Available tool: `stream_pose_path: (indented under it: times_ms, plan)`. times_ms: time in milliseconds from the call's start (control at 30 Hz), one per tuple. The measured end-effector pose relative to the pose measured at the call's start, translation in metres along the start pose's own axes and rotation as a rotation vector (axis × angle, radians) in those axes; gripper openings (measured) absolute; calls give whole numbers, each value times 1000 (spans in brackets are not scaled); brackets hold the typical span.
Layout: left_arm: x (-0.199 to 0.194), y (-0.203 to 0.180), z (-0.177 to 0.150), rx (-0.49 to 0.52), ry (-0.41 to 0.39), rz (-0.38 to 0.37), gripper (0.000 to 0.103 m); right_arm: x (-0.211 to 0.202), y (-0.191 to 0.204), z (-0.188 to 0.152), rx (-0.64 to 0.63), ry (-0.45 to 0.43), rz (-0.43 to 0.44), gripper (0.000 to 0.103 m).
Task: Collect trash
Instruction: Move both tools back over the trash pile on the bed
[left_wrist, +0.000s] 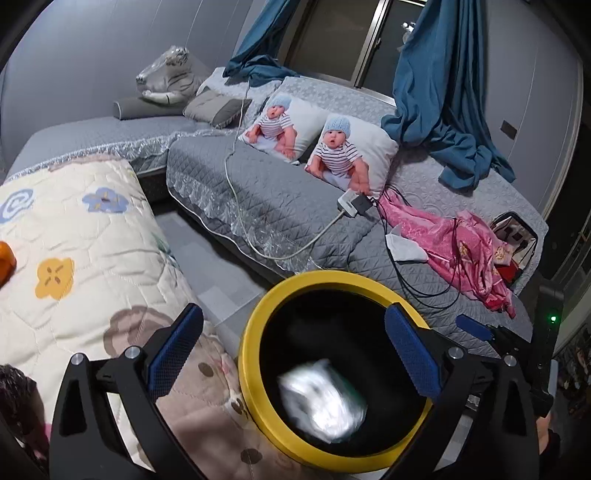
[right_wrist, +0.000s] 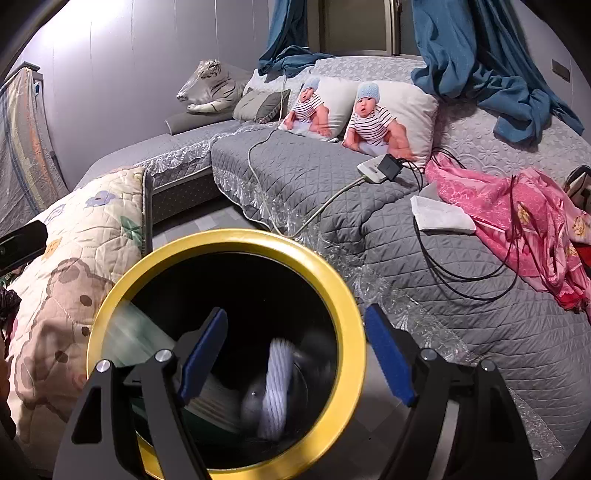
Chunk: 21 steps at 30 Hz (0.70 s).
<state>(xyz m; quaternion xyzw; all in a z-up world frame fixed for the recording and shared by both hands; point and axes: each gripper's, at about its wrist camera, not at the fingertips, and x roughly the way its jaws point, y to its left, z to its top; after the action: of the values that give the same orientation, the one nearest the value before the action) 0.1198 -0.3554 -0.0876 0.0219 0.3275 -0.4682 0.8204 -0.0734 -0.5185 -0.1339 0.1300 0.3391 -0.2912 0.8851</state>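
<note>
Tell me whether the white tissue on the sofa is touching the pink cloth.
Touching. The right wrist view shows the pink cloth overlapping the white tissue's far edge, with no gap between them.

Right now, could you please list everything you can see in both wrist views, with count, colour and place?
Trash bin: one, black with yellow rim, on the floor below both grippers.
Trash: blurred white pieces, inside the bin.
Sofa: one, grey quilted covers, behind the bin.
Baby-print pillows: two, white, on the sofa back.
Tiger plush: one, white striped, far left of sofa.
Grey cushion: one, beside the tiger.
Power strip: one, white with black adapter and cables, on the seat.
White tissue: one, on the seat, by the pink cloth.
Pink cloth: one, right of sofa.
Blue curtains: two, at the window.
Floral quilt: one, cream, left.
Left gripper: open, over the bin.
Right gripper: open, over the bin.
</note>
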Motion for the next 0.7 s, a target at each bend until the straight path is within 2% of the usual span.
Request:
stream_pose_path:
  times_ms: [67, 200, 400, 567, 700]
  plan:
    - [-1, -2, 2, 0, -2, -5, 94, -3, 0, 1, 5, -11, 6, 73]
    - [-20, 0, 8, -17, -60, -10, 94, -10, 3, 5, -2, -33, 18, 73]
    - [-77, 19, 19, -56, -160, 17, 94, -24, 26, 11, -44, -90, 91, 74]
    - [-135, 48, 24, -81, -221, 74, 95, -40, 72, 18, -135, -152, 210, 74]
    - [-196, 81, 16, -68, -288, 168, 95, -52, 124, 21, -236, -175, 319, 75]
